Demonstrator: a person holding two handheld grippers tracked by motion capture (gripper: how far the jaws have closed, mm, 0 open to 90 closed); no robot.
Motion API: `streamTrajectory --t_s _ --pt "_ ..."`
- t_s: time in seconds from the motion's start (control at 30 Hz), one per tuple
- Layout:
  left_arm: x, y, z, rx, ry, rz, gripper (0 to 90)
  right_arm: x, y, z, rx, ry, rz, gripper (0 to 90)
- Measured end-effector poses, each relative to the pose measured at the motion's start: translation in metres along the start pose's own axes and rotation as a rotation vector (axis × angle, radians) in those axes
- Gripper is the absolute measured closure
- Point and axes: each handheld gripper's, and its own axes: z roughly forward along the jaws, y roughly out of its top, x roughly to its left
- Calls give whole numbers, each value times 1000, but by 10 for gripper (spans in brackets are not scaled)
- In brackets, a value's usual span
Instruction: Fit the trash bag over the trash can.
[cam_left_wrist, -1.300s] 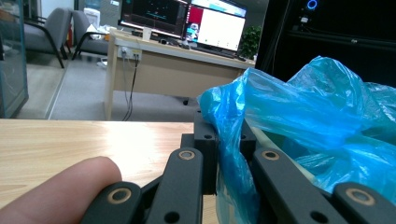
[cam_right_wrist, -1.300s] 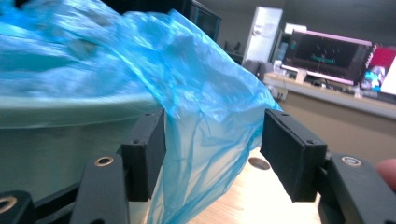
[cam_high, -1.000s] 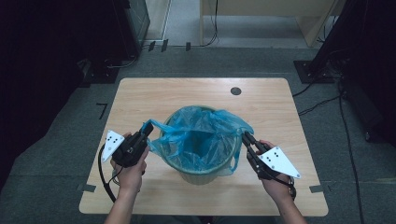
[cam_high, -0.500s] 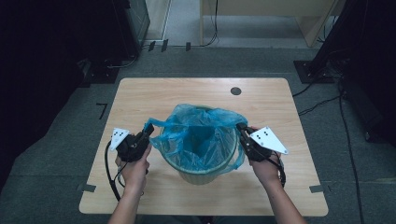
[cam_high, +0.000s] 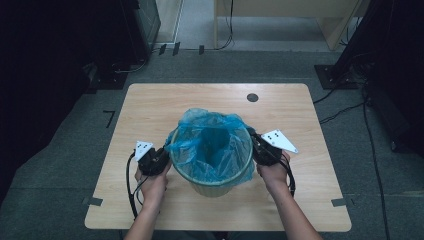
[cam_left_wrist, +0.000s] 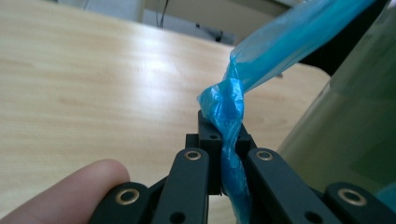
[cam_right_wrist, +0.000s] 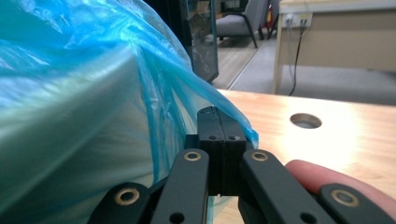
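A pale green translucent bin (cam_high: 212, 172) stands on the wooden table (cam_high: 150, 105) with a blue plastic bag (cam_high: 210, 137) inside it. My left gripper (cam_high: 165, 152) is at the bin's left rim, shut on a twisted fold of the blue bag (cam_left_wrist: 229, 116). My right gripper (cam_high: 254, 142) is at the right rim, jaws pressed together on the bag's edge (cam_right_wrist: 205, 100). In the right gripper view the bag drapes over the bin wall (cam_right_wrist: 60, 140).
A round cable hole (cam_high: 252, 97) lies at the table's far right. Dark equipment stands left of the table, a wooden desk (cam_high: 280, 12) beyond it, and cables run on the grey floor.
Both grippers have moved inward toward the bin's rim, still holding the bag's edges. The bag's mouth has narrowed and bunched over the bin.
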Motion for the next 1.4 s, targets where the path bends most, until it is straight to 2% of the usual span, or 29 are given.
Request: streamTrajectory --t_s 0.1,0.13,0.23,0.3,0.33,0.37,0.4,0.57,0.67,0.73,0.77,0.8,0.83,0.87,0.93,0.97,1.07,1.17,1.23,1.27,1.3,1.37,1.4 --pt "-1 -5 2 24 3 -1 891 -1 -1 2 7 9 25 900" --pt "-1 -8 4 48 8 -8 891 -1 -1 2 7 8 27 900" --pt "-1 -11 5 66 14 -12 892 0 0 1 3 11 26 900" --pt "1 -14 6 91 18 -23 891 -1 1 -1 -17 16 28 900" --pt "3 -17 7 115 28 -33 892 -2 4 -5 -49 35 33 900" --pt "3 -17 7 115 28 -33 892 -2 4 -5 -49 35 33 900" --pt "6 -20 7 138 41 -42 891 -3 9 -10 -80 43 32 900" --pt "7 -27 7 174 49 -42 890 -5 18 -11 -79 20 24 900" --pt "6 -30 8 188 41 -48 887 -3 18 -3 -39 10 9 900" --pt "5 -31 8 193 34 -45 885 -3 17 0 -28 5 15 900" --pt "4 -32 9 190 33 -46 883 -3 15 4 -3 6 43 900" --pt "3 -32 8 184 17 -49 879 -3 14 7 7 3 44 900" --pt "3 -32 8 184 17 -49 875 -3 14 7 7 3 44 900" --pt "2 -32 8 182 17 -44 871 -3 10 11 39 -5 41 900" --pt "1 -32 8 177 6 -48 865 -3 8 13 51 -7 39 900" --pt "0 -32 7 174 5 -46 864 -4 4 17 77 -13 47 900" --pt "-2 -32 8 175 -3 -41 860 -6 -2 19 102 -14 63 900" --pt "-5 -34 11 199 -13 -23 858 -8 -9 22 126 -15 74 900" --pt "-6 -35 15 228 -10 -20 856 -9 -11 23 139 -16 76 900" --pt "-7 -37 18 263 -5 -18 856 -11 -10 24 148 -20 85 900" --pt "-7 -37 18 263 -5 -18 867 -11 -10 24 148 -20 85 900" --pt "-4 -40 20 286 22 -12 880 -13 -12 24 164 -33 78 900" --pt "-4 -40 20 286 22 -12 882 -13 -12 24 164 -33 78 900"
